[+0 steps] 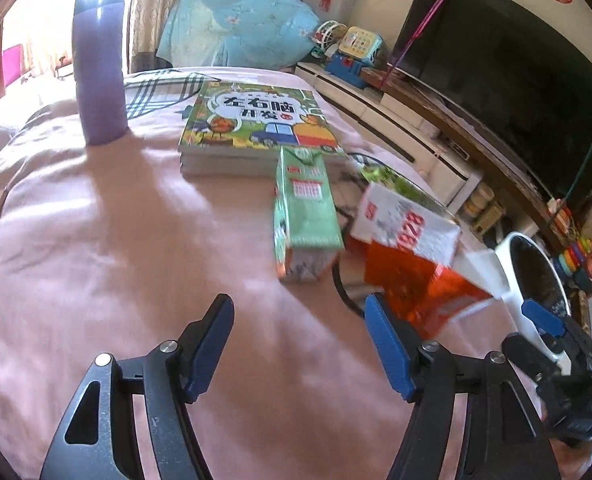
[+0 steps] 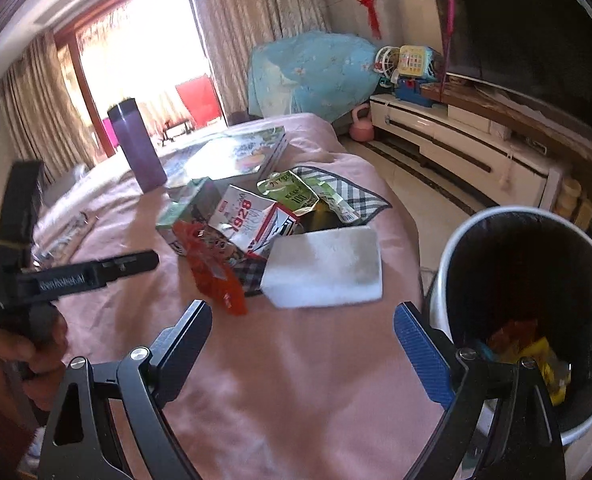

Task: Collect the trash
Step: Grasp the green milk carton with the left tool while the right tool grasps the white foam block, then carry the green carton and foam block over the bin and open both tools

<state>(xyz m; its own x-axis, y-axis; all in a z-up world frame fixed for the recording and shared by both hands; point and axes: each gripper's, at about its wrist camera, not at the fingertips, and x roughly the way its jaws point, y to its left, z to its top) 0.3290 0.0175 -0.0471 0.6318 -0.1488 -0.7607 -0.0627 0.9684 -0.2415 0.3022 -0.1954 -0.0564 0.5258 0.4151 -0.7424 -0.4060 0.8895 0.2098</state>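
A heap of trash lies on the pink cloth [image 1: 116,240]: a green drink carton [image 1: 303,216] on its side, a white and red carton [image 1: 407,224] marked 1928, an orange wrapper [image 1: 415,288], a green pouch [image 2: 296,192] and a white napkin [image 2: 327,268]. My left gripper [image 1: 297,316] is open with nothing between its fingers, just short of the green carton. My right gripper [image 2: 303,316] is also open and empty, in front of the napkin and the orange wrapper [image 2: 212,268]. Beside the table's right edge stands a white bin [image 2: 447,248] with a black liner and some wrappers inside.
A purple bottle [image 1: 100,80] stands upright at the far left. Next to it is a stack of picture books [image 1: 256,120]. Beyond the table are a blue bundle [image 1: 236,28], a TV [image 1: 515,80] on a low white cabinet [image 2: 455,148], and toys. A hand [image 2: 28,356] holds the left gripper.
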